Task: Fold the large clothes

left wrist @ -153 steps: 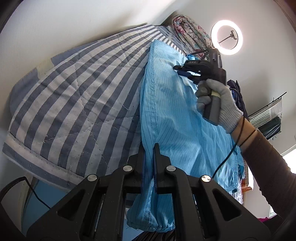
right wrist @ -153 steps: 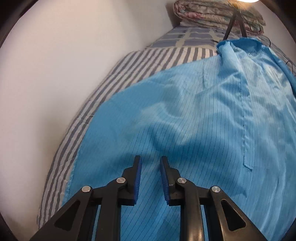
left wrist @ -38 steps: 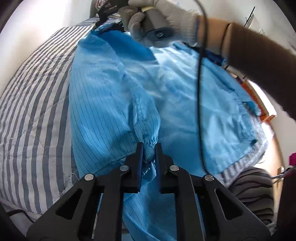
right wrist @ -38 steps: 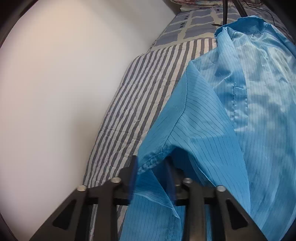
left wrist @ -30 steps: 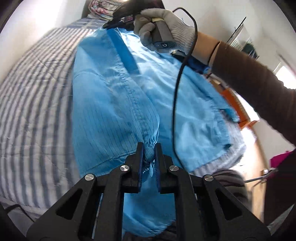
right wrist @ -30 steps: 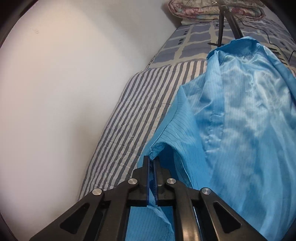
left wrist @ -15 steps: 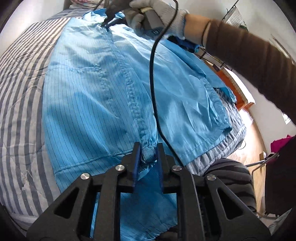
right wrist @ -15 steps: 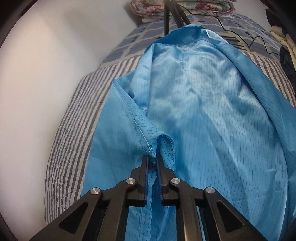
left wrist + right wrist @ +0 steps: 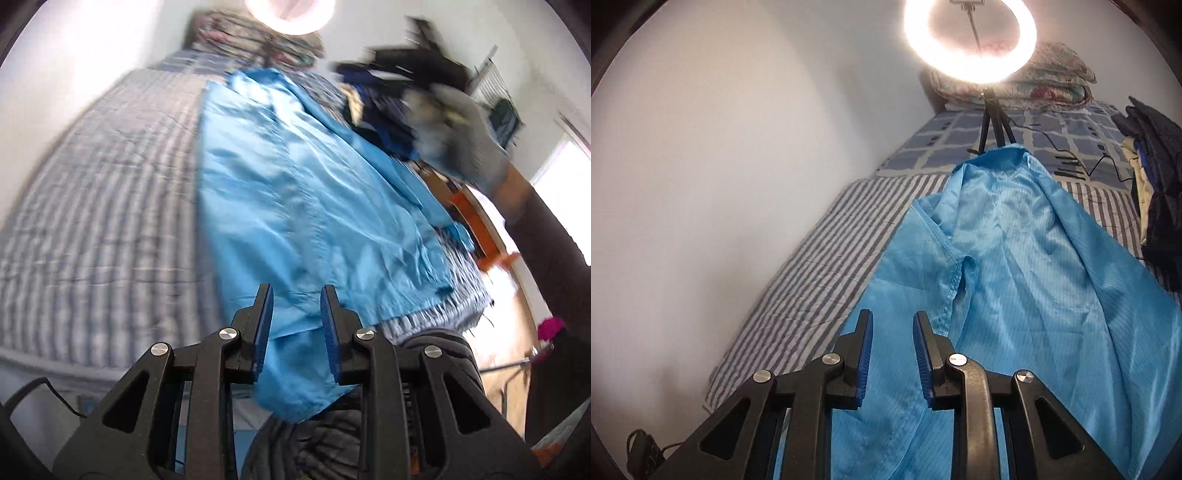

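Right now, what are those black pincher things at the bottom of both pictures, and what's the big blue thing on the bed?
Those are grabbers that a person holds, one in each hand. Each has a small camera looking along its two fingers, so one picture comes from the left gripper and the other from the right gripper. The blue thing is a large light-blue garment with thin stripes, spread over a striped quilt on the bed. Both grippers are opening and hold nothing; the cloth just lies beneath them. In the left picture you also see the person's gloved hand, blurred. The bright circle is a ring light on a stand, with a folded floral blanket behind it.
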`<state>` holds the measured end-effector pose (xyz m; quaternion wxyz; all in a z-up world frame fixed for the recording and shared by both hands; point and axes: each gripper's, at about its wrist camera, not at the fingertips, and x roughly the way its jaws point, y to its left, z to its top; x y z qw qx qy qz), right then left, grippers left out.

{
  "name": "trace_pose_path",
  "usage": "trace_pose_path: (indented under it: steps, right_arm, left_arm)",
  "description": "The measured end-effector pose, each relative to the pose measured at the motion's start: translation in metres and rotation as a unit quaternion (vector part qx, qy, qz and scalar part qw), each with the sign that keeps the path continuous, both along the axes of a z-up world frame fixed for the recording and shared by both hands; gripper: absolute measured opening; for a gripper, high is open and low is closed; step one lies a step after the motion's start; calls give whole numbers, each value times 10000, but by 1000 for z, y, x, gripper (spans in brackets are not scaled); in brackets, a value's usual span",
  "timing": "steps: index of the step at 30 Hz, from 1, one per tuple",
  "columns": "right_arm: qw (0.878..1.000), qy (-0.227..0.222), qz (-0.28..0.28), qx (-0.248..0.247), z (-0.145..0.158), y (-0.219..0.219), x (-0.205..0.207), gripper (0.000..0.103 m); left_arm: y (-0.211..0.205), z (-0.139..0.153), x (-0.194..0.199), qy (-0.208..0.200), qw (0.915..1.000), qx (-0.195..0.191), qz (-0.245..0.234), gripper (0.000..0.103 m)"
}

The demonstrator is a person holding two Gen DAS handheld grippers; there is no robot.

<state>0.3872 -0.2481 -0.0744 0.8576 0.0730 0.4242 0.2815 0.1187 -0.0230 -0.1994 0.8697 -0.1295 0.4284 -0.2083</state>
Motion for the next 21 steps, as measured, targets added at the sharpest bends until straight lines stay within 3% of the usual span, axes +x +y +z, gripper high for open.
trace_pose_path:
  steps: [5, 13, 18, 21]
  right_arm:
    - [9988, -423, -233, -67, 50, -26, -58, 25]
    - [9910, -1074, -424, -682, 116, -44, -153, 30]
    - [9871, -1297, -528, -772, 136, -57, -202, 32]
    - [9853, -1335, -661, -842, 139, -69, -224, 40]
  left_arm:
    - [26, 37, -17, -401, 9973, 407, 456, 25]
    - [30, 100, -39, -921, 9878, 935, 837, 25]
    - [23, 134, -51, -1254, 9824, 1074, 877, 30]
    - [14, 155, -59, -1511, 9782, 1179, 806, 33]
